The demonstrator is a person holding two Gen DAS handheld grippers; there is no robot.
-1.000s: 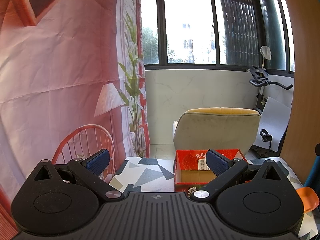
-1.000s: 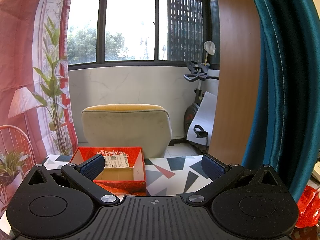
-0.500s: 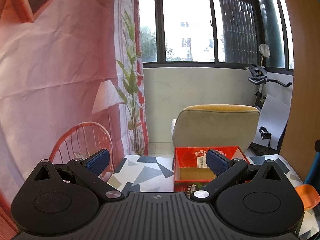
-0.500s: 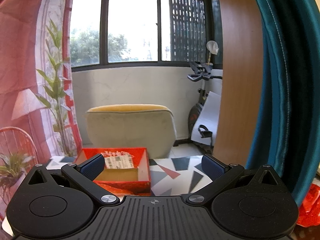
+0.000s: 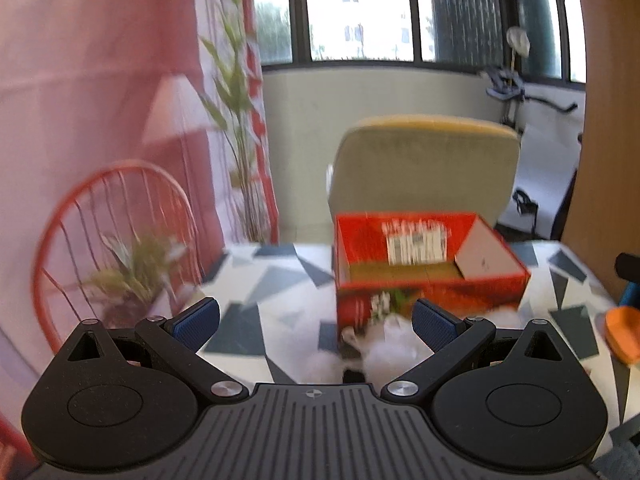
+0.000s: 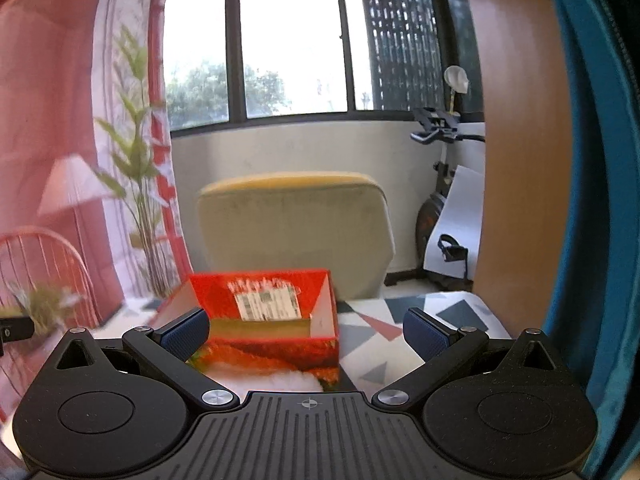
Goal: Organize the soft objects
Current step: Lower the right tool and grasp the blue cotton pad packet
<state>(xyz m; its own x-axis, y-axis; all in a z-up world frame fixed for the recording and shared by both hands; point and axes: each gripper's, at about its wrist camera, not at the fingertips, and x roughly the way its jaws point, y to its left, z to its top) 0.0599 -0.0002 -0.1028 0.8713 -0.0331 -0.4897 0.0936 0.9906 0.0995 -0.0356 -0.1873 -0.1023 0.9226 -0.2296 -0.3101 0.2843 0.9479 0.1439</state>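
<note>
An open red cardboard box [image 5: 428, 292] with a white label inside stands on the patterned table [image 5: 264, 280]; the right wrist view has the red box [image 6: 272, 344] too. A fluffy white and black soft toy [image 5: 384, 344] lies in front of the box, partly hidden by my left gripper's body. In the right wrist view a strip of white fluff [image 6: 280, 380] shows below the box. My left gripper [image 5: 316, 320] is open above the table, the toy near its right finger. My right gripper [image 6: 306, 330] is open too, holding nothing, with the box between its fingers but farther off.
A beige armchair [image 5: 424, 168] stands behind the table. A pink printed backdrop [image 5: 100, 100] hangs at the left. An orange object [image 5: 622, 340] lies at the table's right edge. A wooden panel [image 6: 520, 140] and teal curtain [image 6: 592, 200] stand at the right, an exercise bike [image 6: 440, 128] by the window.
Both views have tilted downward and closer to the table, with blur. The box looks larger and the white toy has come into view. Both grippers stay open.
</note>
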